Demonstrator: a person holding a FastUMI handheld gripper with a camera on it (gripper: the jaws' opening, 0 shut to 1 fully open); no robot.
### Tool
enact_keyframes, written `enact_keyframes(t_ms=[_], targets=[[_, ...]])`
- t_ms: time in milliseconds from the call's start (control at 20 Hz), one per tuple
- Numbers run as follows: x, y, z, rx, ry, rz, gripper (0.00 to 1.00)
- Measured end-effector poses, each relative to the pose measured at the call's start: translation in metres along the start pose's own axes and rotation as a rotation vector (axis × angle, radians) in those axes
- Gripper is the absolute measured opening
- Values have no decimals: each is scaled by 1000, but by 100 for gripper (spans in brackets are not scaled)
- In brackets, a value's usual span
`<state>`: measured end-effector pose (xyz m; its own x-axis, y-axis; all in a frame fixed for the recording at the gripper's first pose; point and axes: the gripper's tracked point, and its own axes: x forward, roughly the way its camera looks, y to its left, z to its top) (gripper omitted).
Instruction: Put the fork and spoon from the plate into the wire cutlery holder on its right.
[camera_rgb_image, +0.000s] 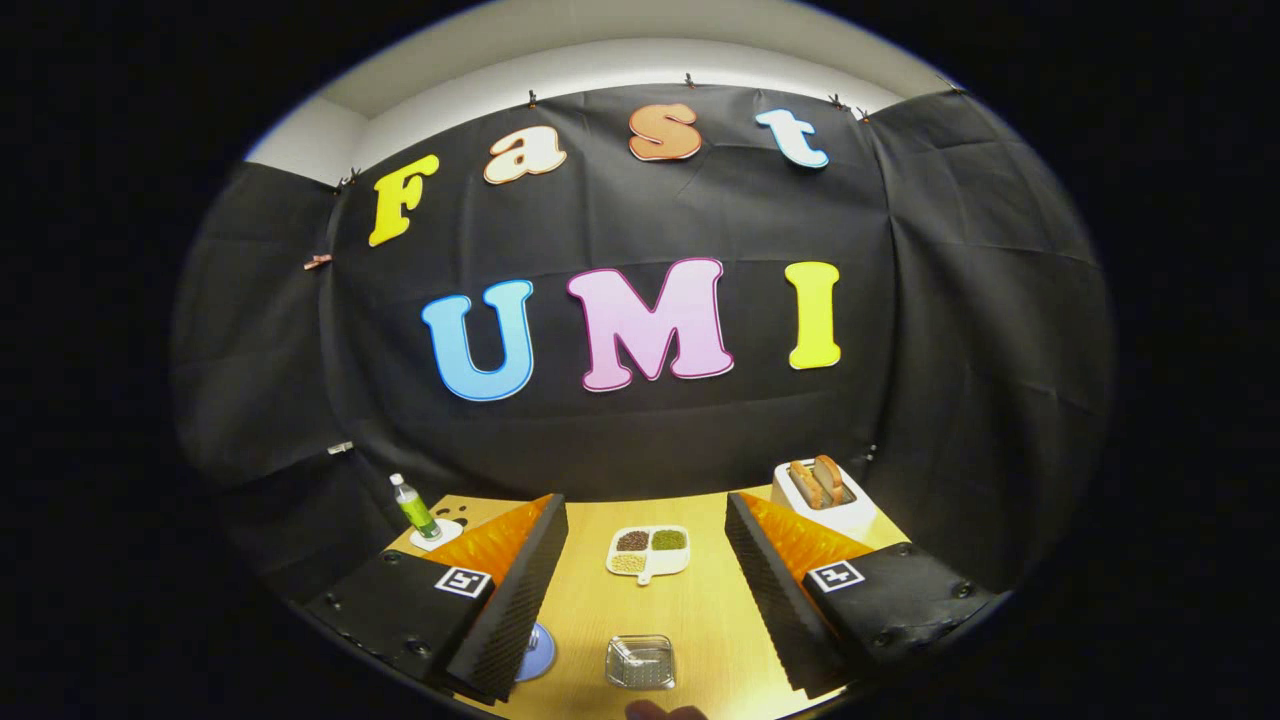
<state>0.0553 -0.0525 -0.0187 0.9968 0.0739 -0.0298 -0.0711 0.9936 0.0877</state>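
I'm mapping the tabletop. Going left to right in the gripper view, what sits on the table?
Green bottle, blue plate, divided dish of grains, toaster with bread. The open gripper holds nothing.

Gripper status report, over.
Gripper open, holding nothing, above table. Wire cutlery holder between fingers. Plate edge left of it. Nothing blocking.

**A staged recording booth, not a real kitchen**

You are working in a booth: black cloth (640, 210) is clipped up as walls on three sides, with a plain pale wall and ceiling above it. Ahead of you a light wooden table (700, 610) carries kitchen props: a toaster (825, 500) with bread, a divided dish (648, 551) of grains, a green bottle (414, 508), and a wire holder (640, 662).
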Motion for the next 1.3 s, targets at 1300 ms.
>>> enact_keyframes(t_ms=[1300], targets=[[19,166,-386,-193,992,151,96]])
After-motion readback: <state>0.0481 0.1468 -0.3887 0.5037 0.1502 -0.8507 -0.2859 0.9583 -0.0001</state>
